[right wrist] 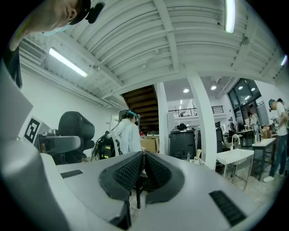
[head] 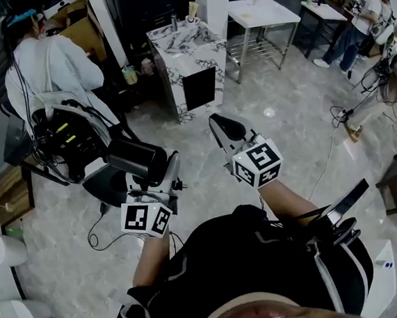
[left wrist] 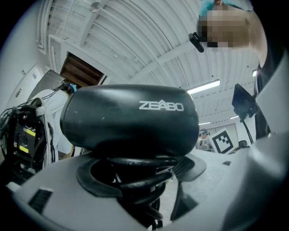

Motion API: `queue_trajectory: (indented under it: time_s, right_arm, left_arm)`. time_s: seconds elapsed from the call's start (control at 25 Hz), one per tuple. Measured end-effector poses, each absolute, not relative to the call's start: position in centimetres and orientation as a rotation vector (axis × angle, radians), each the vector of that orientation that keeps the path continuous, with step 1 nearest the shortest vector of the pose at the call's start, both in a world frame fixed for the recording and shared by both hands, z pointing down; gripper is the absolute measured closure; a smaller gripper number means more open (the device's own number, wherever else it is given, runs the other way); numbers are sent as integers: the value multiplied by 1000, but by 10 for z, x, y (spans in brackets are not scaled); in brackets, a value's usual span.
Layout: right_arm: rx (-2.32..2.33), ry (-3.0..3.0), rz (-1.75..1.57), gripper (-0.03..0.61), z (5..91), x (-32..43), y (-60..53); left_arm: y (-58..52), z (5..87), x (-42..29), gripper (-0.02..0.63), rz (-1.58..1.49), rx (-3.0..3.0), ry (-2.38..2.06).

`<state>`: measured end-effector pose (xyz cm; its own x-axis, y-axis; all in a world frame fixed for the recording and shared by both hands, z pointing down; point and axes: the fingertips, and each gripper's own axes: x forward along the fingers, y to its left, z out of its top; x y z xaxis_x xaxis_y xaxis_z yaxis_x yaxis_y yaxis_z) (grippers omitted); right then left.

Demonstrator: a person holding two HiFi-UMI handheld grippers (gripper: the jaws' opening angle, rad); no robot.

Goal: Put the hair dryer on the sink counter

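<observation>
Grey tiled floor (head: 280, 133) of a busy workshop, marble-topped sink counter (head: 185, 38) standing well apart from the wearer, straight ahead. Left gripper (head: 161, 174) clamped on the black hair dryer (head: 137, 158); in the left gripper view the jaws pinch the handle part wrapped in coiled cord (left wrist: 135, 180), and the dryer's barrel (left wrist: 128, 117) sits across above them. Right gripper (head: 222, 126) has its jaws pressed together on nothing, confirmed in the right gripper view (right wrist: 142, 162). Dryer is held in the air, not yet on the counter. Risks, as judgement: grip is partly on cord loops, so the barrel could twist or slip in the jaws during the carry; a loosened cord could dangle and snag; the person in a white coat (head: 50, 64) with a rig is just beside the path, so a bump is possible; the countertop looks small, so the dryer could knock items near the basin. Containers: a cup-like holder (head: 192, 10) and a small bottle (head: 174, 22) on the counter top, contents too small to tell; cardboard box (head: 77, 23) behind the person, contents not visible.
</observation>
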<state>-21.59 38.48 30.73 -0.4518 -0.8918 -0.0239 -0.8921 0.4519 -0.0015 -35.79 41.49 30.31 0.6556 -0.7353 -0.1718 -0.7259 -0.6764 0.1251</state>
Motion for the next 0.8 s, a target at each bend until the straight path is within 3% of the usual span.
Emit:
queue_trajectory:
  time_s: [0.44,0.8]
  right_arm:
    - [-1642,2628,15,549,306,-207,374]
    - [-1567,2644,36,549,297,-167,321]
  left_arm:
    - [401,304,-357,259,-320,2809,-1238]
    - [355,297,-317,259,-324,2779,-1311]
